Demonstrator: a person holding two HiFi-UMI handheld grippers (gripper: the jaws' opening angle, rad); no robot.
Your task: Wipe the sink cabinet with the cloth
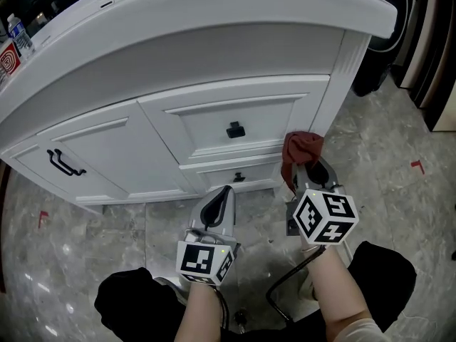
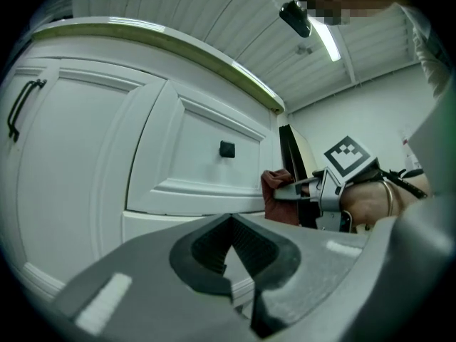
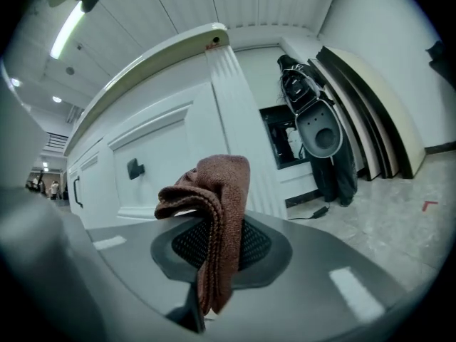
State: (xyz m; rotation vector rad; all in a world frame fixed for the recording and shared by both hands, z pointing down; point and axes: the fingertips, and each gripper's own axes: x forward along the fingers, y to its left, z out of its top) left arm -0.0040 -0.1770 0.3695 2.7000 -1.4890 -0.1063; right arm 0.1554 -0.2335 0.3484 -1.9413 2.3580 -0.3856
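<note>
A white sink cabinet (image 1: pixel 214 70) with a door and two drawers fills the head view. My right gripper (image 1: pixel 308 173) is shut on a folded brown cloth (image 1: pixel 299 148), which bunches up above the jaws beside the cabinet's fluted right corner post (image 1: pixel 335 98). The cloth (image 3: pixel 214 205) hangs pinched between the pads in the right gripper view, close to the post (image 3: pixel 239 127). My left gripper (image 1: pixel 218 206) is shut with nothing in it, below the lower drawer (image 1: pixel 235 173). From the left gripper view the cloth (image 2: pixel 276 194) and the right gripper (image 2: pixel 296 189) show at the right.
Black knobs (image 1: pixel 235 130) sit on the drawers and a black handle (image 1: pixel 64 164) on the left door. A marble tile floor (image 1: pixel 399 205) spreads around. Dark panels and equipment (image 3: pixel 320 127) stand past the cabinet's right end. A water bottle (image 1: pixel 20 35) is on the counter at far left.
</note>
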